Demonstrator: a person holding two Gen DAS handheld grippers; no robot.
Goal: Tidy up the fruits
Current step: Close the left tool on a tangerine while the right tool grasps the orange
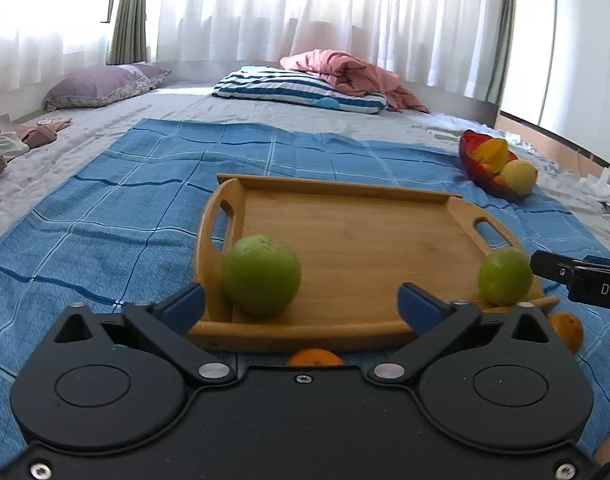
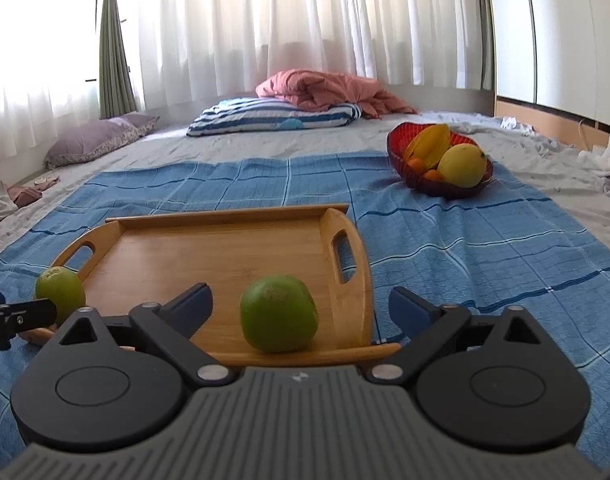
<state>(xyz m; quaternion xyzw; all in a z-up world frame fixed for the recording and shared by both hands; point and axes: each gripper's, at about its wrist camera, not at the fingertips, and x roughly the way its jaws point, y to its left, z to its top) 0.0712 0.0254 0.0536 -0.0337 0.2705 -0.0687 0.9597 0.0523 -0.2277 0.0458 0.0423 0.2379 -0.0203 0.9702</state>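
In the left wrist view, the left gripper (image 1: 301, 300) is standing with its fingers (image 1: 185, 304) spread wide and nothing between the pads, hovering just short of the near rim of the wooden tray (image 1: 345, 236). The tray is lying on a blue checked cloth (image 1: 117, 208). Inside the tray, a green fruit (image 1: 261, 274) is sitting in the near left corner, against the left handle wall and apart from both pads. A second green fruit (image 1: 505, 276) is sitting in the tray's near right corner, with the tip of the right gripper (image 1: 577, 278) showing just beside it, not touching. An orange (image 1: 315, 357) is peeking out below the tray's near rim, and another orange (image 1: 567, 330) is lying off the tray's near right corner. A red bowl (image 1: 471, 152) holding yellow fruit is resting beyond the tray to the right, well apart. In the right wrist view, the right gripper (image 2: 301, 306) is also gaping wide, empty, facing the tray (image 2: 209, 248) from its near right corner. One green fruit (image 2: 279, 312) is sitting in the tray by the near rim, between the spread fingers (image 2: 409, 308) but clear of them. The other green fruit (image 2: 59, 288) is at the tray's near left corner, beside the left gripper (image 2: 21, 318) tip. The bowl (image 2: 397, 144) is standing beyond the tray on the right.
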